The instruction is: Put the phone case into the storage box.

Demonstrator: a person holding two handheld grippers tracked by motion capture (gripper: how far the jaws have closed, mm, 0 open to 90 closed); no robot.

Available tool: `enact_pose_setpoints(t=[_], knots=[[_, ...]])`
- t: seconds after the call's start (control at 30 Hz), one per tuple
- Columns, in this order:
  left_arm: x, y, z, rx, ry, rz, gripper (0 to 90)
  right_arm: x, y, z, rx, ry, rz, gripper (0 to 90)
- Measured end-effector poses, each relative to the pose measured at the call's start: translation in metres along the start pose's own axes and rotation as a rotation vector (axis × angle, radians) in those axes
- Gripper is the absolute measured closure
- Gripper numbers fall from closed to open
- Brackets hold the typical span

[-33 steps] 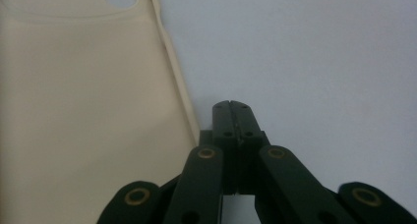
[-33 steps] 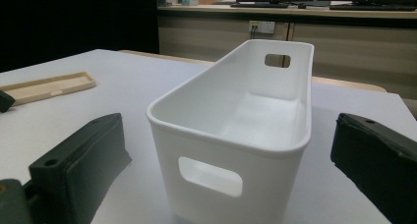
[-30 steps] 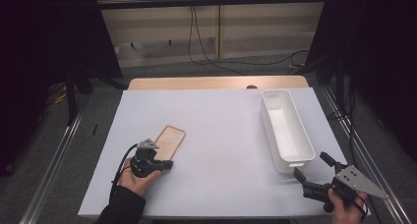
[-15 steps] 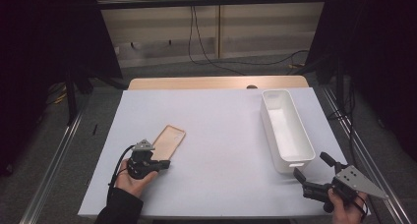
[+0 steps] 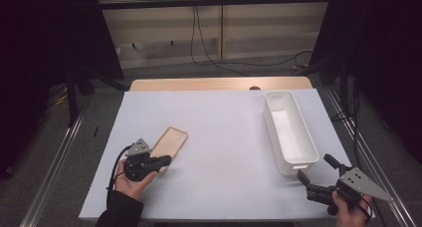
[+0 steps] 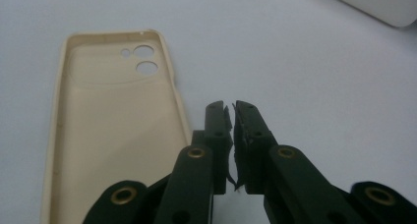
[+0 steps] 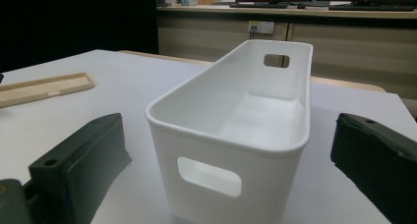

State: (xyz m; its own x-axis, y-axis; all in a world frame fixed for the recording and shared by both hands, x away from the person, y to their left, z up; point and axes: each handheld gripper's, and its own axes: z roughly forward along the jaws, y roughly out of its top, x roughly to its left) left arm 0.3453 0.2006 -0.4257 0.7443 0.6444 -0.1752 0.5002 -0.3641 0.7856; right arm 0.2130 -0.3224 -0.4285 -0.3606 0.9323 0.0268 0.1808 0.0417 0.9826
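Note:
A beige phone case (image 5: 169,142) lies hollow side up on the white table (image 5: 224,127), left of centre. My left gripper (image 5: 166,161) rests low at the case's near right corner. In the left gripper view the jaws (image 6: 232,106) stand just beside the case (image 6: 113,126). They have just been opening by a hairline, with nothing between them. My right gripper (image 5: 314,167) is open at the table's near right. Its jaws (image 7: 231,135) spread wide before the near end of the white bin (image 7: 226,150), not touching it.
The long white bin (image 5: 291,95) stands empty along the right side, with handle slots in its ends. A wooden strip (image 5: 219,83) runs behind the table. Metal rails (image 5: 54,172) flank both sides, and cables lie on the floor beyond.
The left gripper has shifted slightly beside the case's near end. The right gripper has stayed in place.

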Motion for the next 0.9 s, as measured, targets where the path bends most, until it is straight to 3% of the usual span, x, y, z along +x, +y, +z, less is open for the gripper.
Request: enact_pose_setpoints(t=[0.17, 0.47, 0.9], knots=[[-0.003, 0.002, -0.004, -0.046, -0.003, 0.018, 78.8, 0.0, 0.0, 0.0, 0.0, -0.001, -0.002, 0.0], [-0.007, 0.005, -0.018, -0.14, 0.028, 0.055, 62.3, 0.0, 0.0, 0.0, -0.001, 0.0, 0.0, 0.0], [0.0, 0.011, -0.03, -0.183, 0.123, 0.031, 22.0, 0.0, 0.0, 0.0, -0.001, -0.001, 0.001, 0.0]])
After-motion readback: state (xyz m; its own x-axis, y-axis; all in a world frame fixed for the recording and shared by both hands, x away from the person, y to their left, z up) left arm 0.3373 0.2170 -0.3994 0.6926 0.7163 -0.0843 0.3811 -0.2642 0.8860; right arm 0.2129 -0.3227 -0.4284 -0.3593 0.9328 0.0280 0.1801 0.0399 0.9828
